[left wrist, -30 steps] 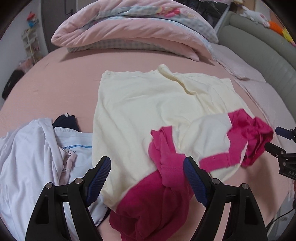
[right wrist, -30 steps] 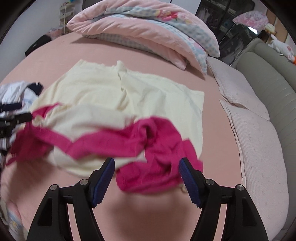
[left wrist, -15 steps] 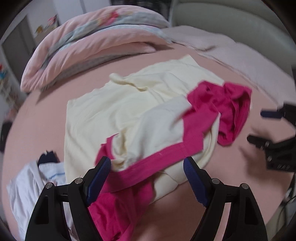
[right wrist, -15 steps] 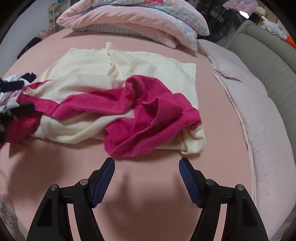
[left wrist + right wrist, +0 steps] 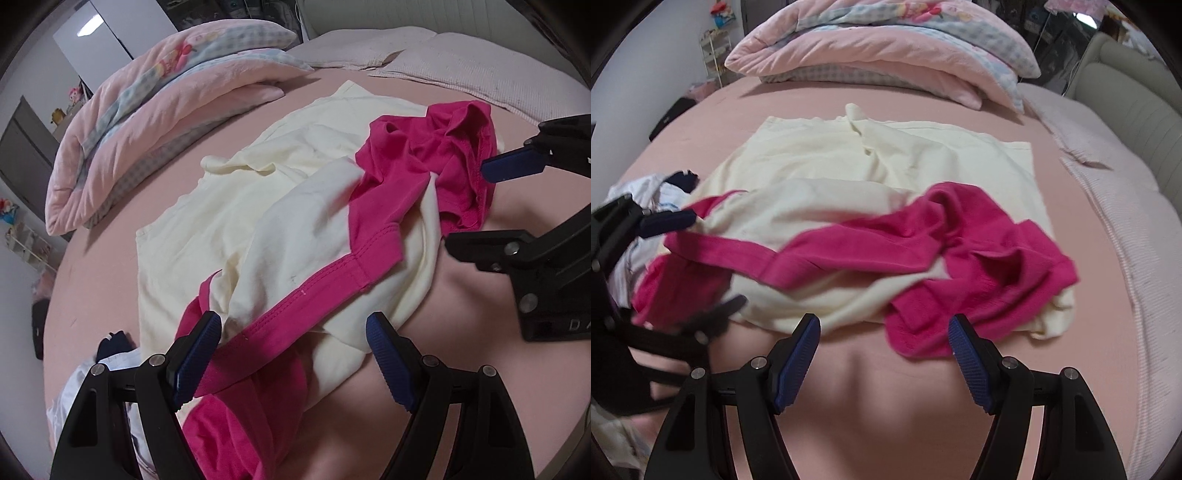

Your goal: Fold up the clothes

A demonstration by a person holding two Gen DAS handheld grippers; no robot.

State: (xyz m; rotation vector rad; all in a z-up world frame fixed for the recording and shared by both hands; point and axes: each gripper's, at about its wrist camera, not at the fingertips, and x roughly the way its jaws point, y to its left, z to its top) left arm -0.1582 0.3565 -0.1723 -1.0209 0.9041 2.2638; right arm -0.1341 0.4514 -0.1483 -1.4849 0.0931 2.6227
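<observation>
Lying crumpled on the pink bed point(image 5: 886, 413), the cream garment with magenta trim point(image 5: 849, 221) sits directly ahead of both tongs, its near hem just beyond their tips. Long axis of the crumpled near portion runs crosswise to both tools, from the left gripper point(image 5: 291, 354) side to the right gripper point(image 5: 882, 354) side. The magenta band point(image 5: 314, 291) follows that same line.

Left gripper: jaws spread wide, empty. The band passes between the fingers in the left wrist view; pads not seen pressing on it. This tool is the nearer one to the left end of the band and to the magenta bunch below it.

Right gripper: jaws spread wide, empty. The bunched magenta sleeve point(image 5: 990, 273) lies just ahead of its right finger, cream hem just ahead of its left finger. Bare sheet between the fingers. This tool is nearer the right end.

A pile of white and navy clothes point(image 5: 653, 192) lies further left of the left gripper, apart from the job. Folded quilt point(image 5: 886, 48) well beyond the garment.

Judgement: each tool takes the end on its own side; the garment needs spreading flat along the crosswise axis before any fold.
</observation>
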